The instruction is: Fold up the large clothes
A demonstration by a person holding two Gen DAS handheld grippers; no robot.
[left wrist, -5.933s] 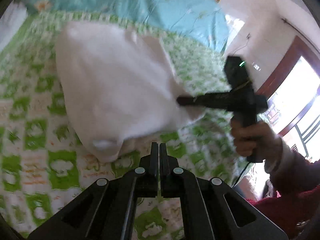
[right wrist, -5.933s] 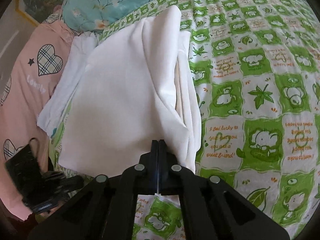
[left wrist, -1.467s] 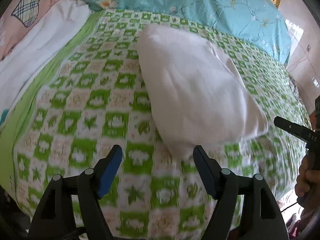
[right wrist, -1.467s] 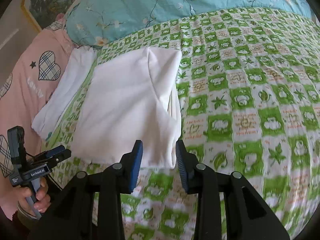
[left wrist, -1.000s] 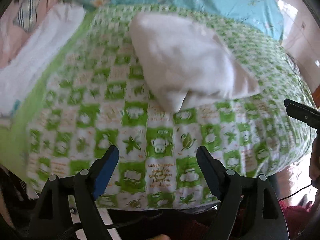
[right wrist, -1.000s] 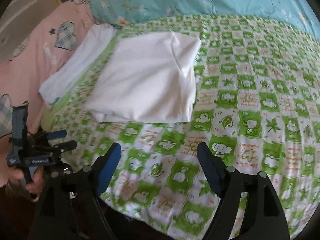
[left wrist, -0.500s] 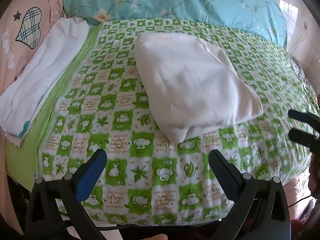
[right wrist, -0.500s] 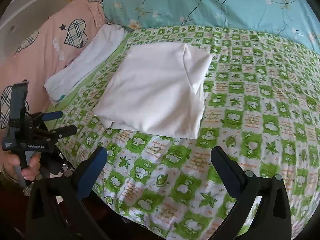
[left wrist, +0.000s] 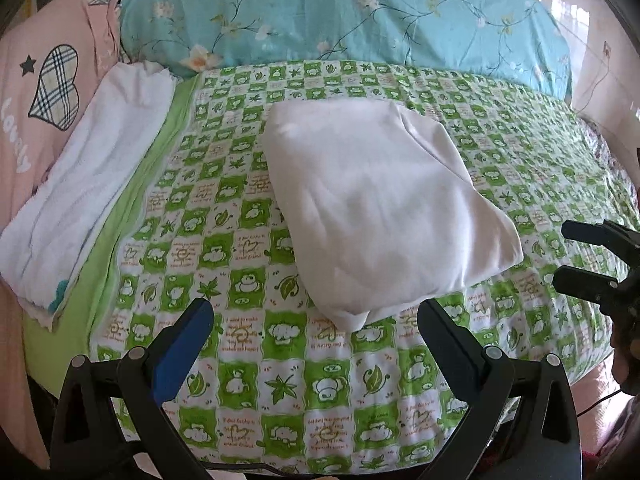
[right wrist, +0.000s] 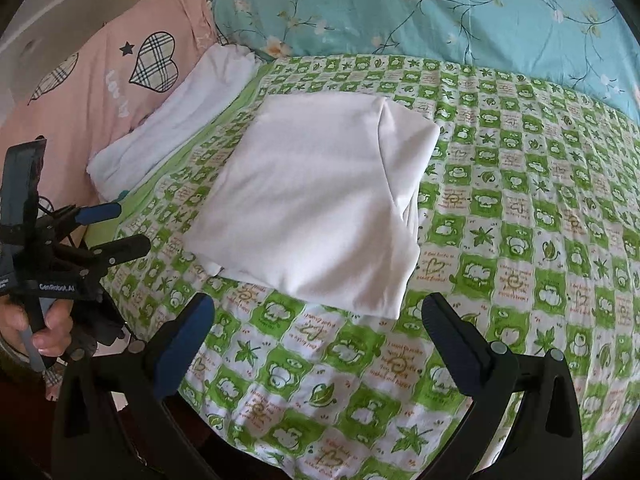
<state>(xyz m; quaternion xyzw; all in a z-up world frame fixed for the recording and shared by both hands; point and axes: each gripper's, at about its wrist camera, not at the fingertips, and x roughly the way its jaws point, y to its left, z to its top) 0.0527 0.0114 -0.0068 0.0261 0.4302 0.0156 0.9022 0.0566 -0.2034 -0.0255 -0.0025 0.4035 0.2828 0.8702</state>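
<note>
A white garment [left wrist: 384,204] lies folded into a thick rectangle on the green and white checked bedspread [left wrist: 248,364]; it also shows in the right wrist view [right wrist: 320,196]. My left gripper [left wrist: 316,316] is open and empty, held back from the garment's near corner, above the bed's front edge. My right gripper [right wrist: 316,312] is open and empty, just short of the garment's near edge. Each gripper shows in the other's view, the right one [left wrist: 576,256] at the right, the left one [right wrist: 116,228] at the left, both with jaws apart.
A folded white towel [left wrist: 84,196] lies at the left of the bed, next to a pink quilt with plaid hearts [left wrist: 44,84]. A blue floral quilt [left wrist: 340,12] is piled at the back. The bed's front edge [left wrist: 280,456] is close below my grippers.
Both grippers let go of the folded garment, opened wide and drew back from it toward the bed's front edge. The garment now lies still on the bedspread.
</note>
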